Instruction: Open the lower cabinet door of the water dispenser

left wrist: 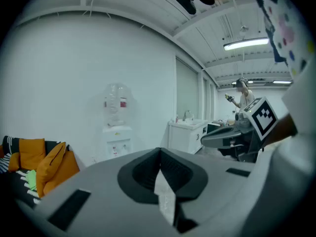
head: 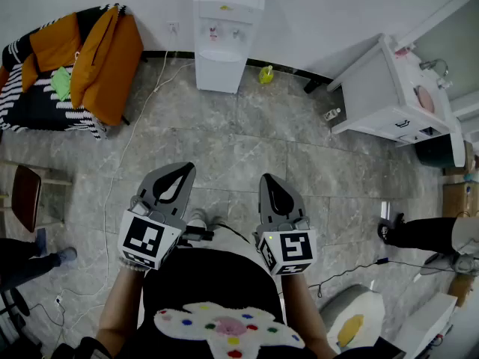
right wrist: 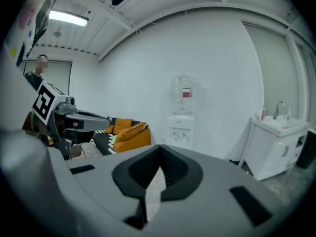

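**Grey-floored room: dispenser far ahead, both grippers shut and empty**

A marbled grey floor (head: 247, 133) runs to the far white wall, where the water dispenser (head: 223, 32) stands upright, long axis vertical, front facing the person. Its lower cabinet door (head: 220, 73) looks closed. It lies straight ahead, well apart from the left gripper (head: 182, 170) and the right gripper (head: 268, 179), roughly between their lines, so neither seems clearly nearer. Both have jaws pressed together on nothing.

Grey left gripper (head: 182, 172) and right gripper (head: 269, 182), black-and-white marker cube (head: 147, 239) on each; black top (head: 202, 275), colour-dotted white patch (head: 228, 327).
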Tool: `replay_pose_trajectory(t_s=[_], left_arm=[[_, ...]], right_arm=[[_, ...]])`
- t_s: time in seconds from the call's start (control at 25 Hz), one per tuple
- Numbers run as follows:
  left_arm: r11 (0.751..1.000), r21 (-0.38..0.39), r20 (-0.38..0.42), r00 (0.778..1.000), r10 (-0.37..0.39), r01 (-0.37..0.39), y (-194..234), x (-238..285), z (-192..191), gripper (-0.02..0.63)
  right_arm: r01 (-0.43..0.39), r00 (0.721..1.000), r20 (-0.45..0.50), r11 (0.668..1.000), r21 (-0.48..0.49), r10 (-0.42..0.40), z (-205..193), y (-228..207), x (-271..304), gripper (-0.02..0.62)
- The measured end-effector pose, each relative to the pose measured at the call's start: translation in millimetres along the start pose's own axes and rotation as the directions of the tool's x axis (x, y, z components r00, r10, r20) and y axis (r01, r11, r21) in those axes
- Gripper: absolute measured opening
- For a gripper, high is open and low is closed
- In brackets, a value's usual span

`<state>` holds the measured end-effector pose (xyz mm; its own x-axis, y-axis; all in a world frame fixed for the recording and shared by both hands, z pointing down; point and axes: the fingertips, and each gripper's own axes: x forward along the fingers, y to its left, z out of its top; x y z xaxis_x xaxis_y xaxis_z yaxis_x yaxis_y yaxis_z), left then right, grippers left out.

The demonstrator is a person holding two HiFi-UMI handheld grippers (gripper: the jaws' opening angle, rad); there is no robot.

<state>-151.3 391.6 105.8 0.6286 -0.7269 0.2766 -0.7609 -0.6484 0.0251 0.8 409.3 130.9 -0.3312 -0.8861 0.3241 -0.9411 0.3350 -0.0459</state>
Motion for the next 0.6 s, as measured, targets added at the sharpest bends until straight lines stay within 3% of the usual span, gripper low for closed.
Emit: replay_pose_trajectory(t_s=[0.6], left_arm=[[1.0, 0.014, 0.001, 1.0, 0.003, -0.003, -23, 2, 6, 0.012]], right_arm=[[-0.016, 1.0, 0.011, 1.0, -0.002, 0.016, 0, -11, -15, 0.002]])
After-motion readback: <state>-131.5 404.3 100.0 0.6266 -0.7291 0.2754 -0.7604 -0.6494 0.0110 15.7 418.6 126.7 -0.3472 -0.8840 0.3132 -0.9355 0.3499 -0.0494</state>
